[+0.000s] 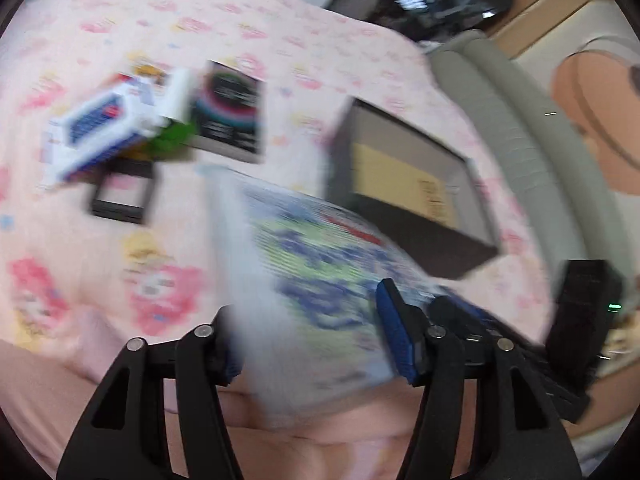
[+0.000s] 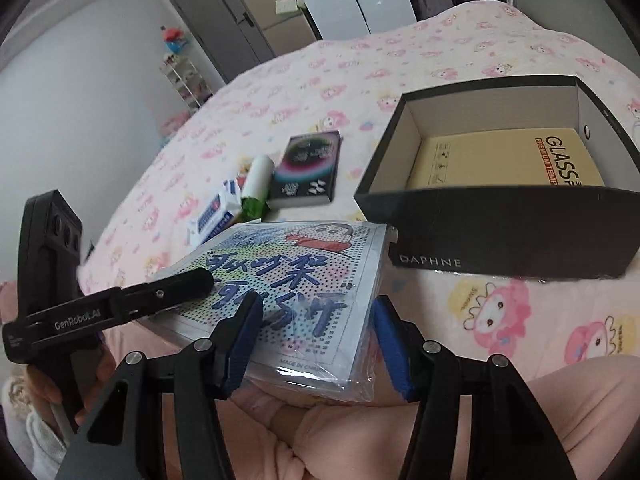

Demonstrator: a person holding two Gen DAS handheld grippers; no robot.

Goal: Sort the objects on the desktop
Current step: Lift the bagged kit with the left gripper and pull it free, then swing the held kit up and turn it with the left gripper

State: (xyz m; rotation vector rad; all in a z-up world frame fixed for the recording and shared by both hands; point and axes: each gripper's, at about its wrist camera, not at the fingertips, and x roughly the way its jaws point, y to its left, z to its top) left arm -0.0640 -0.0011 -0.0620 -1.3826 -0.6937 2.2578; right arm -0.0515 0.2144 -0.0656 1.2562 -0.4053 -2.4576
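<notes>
A flat plastic-wrapped pack (image 2: 288,280) with a cartoon print and blue lettering hangs just above the pink bedspread (image 2: 400,68). My right gripper (image 2: 318,348) is shut on the pack's near edge, with a blue pad on each side. My left gripper (image 1: 312,340) is shut on the same pack (image 1: 320,264), which fills the blurred left wrist view. In the right wrist view one finger (image 2: 188,280) of the left gripper lies across the pack's left edge. An open black shoe box (image 2: 500,236) stands to the right, close to the pack's far corner.
A yellow flat box (image 2: 500,160) lies inside the shoe box. Beyond the pack lie a black booklet-sized box (image 2: 306,168), a white tube with a green end (image 2: 258,180) and a white-and-blue carton (image 2: 216,216). A small black frame (image 1: 120,196) lies near them. A person's pink-clad legs are below.
</notes>
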